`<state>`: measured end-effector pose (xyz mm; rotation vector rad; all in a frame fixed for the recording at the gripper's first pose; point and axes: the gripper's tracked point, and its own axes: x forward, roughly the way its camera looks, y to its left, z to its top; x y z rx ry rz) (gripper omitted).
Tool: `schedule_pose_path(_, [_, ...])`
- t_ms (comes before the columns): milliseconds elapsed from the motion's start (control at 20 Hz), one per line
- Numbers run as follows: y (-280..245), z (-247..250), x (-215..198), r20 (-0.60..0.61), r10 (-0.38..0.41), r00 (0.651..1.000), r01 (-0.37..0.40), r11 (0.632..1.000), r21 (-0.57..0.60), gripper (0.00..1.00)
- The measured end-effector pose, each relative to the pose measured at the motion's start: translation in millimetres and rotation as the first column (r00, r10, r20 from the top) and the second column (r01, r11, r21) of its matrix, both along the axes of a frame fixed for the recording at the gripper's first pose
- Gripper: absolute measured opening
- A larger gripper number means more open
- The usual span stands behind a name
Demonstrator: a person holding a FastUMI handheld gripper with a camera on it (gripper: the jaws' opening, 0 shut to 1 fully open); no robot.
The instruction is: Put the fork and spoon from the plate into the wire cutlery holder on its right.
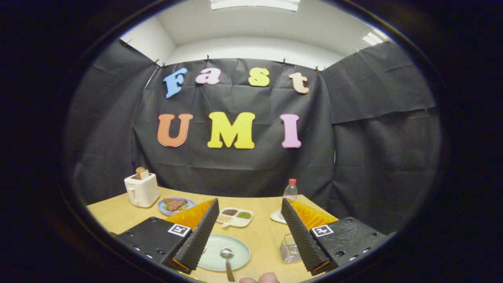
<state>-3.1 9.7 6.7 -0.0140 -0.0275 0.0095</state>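
A pale green plate (235, 249) lies on the wooden table between my two fingers. A metal spoon (227, 257) rests on it, bowl away from me and handle towards me. The left finger hides the plate's left part, so I cannot make out a fork. The wire cutlery holder (289, 248) stands to the plate's right, partly behind the right finger. My gripper (248, 220) hangs above the plate, open, with nothing between its fingers.
At the back left stands a white toaster (141, 190) holding bread. Beside it is a blue plate of food (175, 205). A divided white dish (235, 217) and a red-capped bottle (290, 191) on a saucer sit further back. A fingertip (261, 279) shows nearest me.
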Motion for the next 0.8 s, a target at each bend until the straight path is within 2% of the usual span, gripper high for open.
schedule_pose_path(250, [-2.4,-1.0,3.2,-0.008,0.003,1.0,-0.003,1.0,0.03,0.95])
schedule_pose_path(800, [5.9,-19.0,7.1,-0.075,0.031,0.997,-0.032,0.999,-0.013,0.95])
